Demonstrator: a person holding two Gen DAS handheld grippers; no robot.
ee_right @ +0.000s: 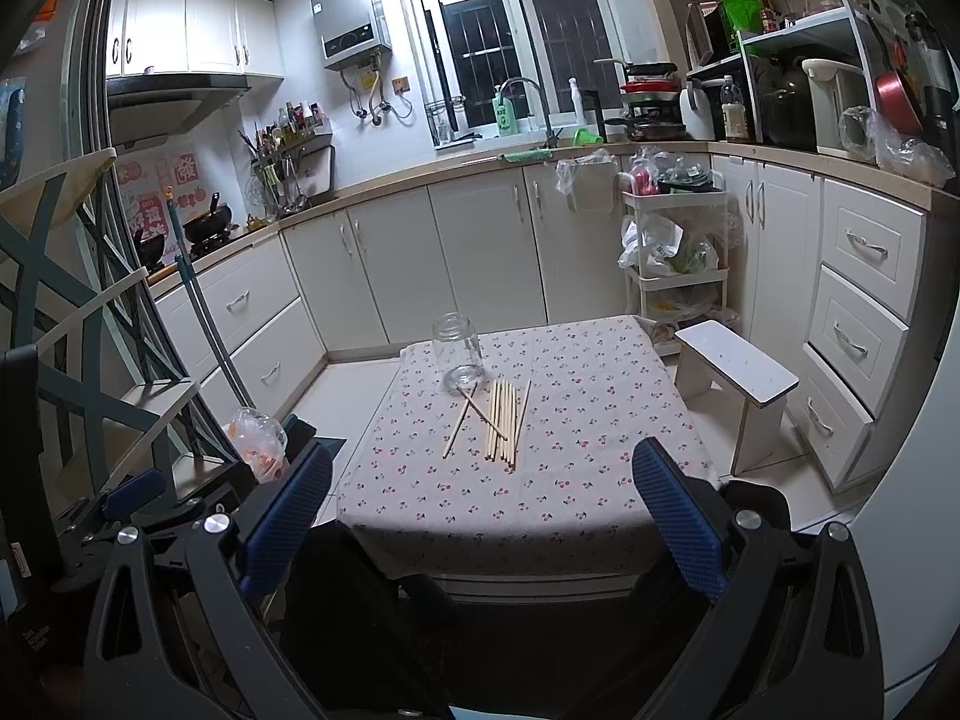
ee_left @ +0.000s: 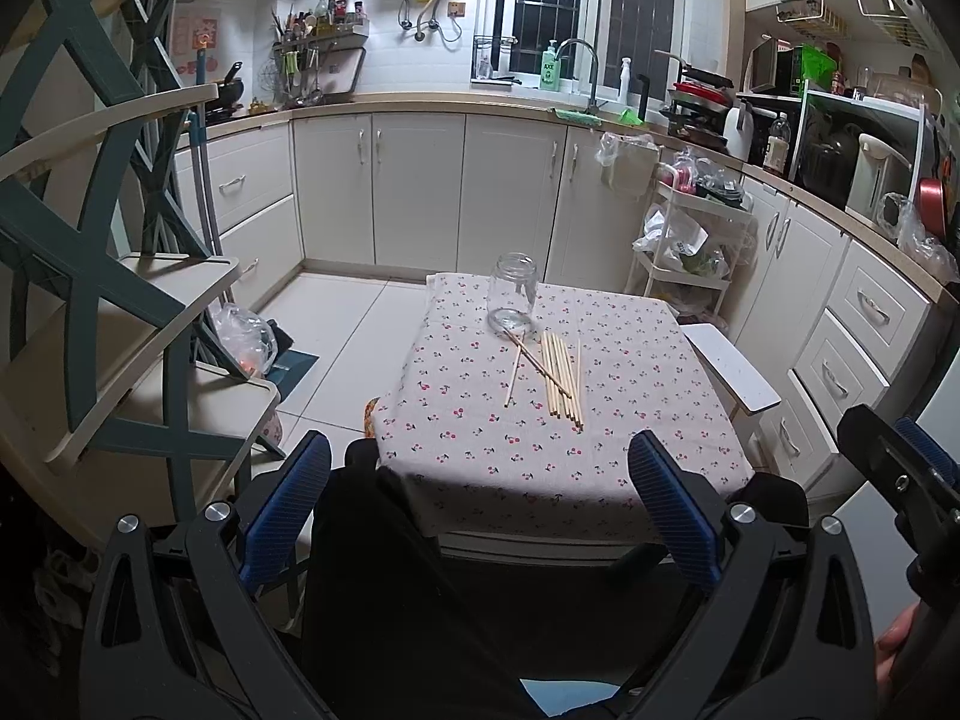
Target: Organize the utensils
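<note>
With both grippers spread empty, our wooden chopsticks lie lengthwise ahead, pointing toward the glass jar, roughly equidistant.

Pale wooden chopsticks lie loosely bunched, two crossed, just before the upright empty glass jar.

The cloth hides the counter under it. The right gripper is cut off by the edge of the left view, so its jaws cannot be seen there. The sticks lie too close together to count. The bottles are too small to read.
</note>
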